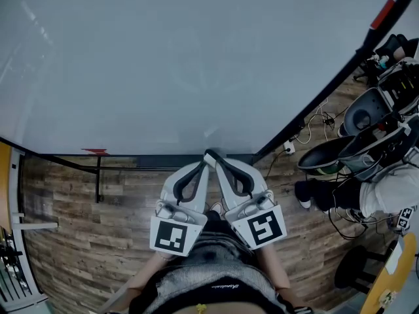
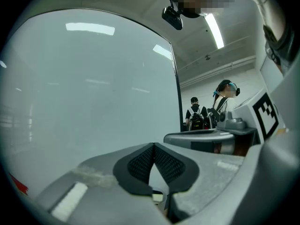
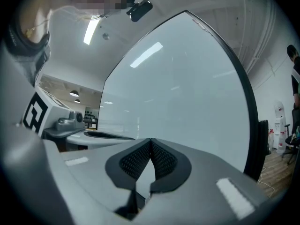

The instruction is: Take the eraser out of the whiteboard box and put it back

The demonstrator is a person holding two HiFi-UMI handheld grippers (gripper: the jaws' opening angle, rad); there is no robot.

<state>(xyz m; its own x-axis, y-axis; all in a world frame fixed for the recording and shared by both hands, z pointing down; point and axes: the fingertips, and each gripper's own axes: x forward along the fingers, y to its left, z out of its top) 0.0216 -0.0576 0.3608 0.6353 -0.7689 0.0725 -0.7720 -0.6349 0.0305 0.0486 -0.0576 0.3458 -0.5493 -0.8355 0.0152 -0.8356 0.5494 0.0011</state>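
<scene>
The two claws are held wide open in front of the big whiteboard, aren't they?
Not open. The left claw and right claw are both shut, tips together with nothing between, as each gripper view shows. They are in front of the big whiteboard.

Large whiteboard (image 1: 163, 64) with black frame; small red mark (image 1: 96, 152) at its lower edge; wood-plank floor (image 1: 72, 214); dark office chairs (image 1: 366, 113) and loose cables (image 1: 314, 126) at right; backpacked bystander (image 2: 195, 114); ceiling strip light (image 2: 214, 29).

Whiteboard (image 1: 163, 64), upper part past the view's edge
</scene>
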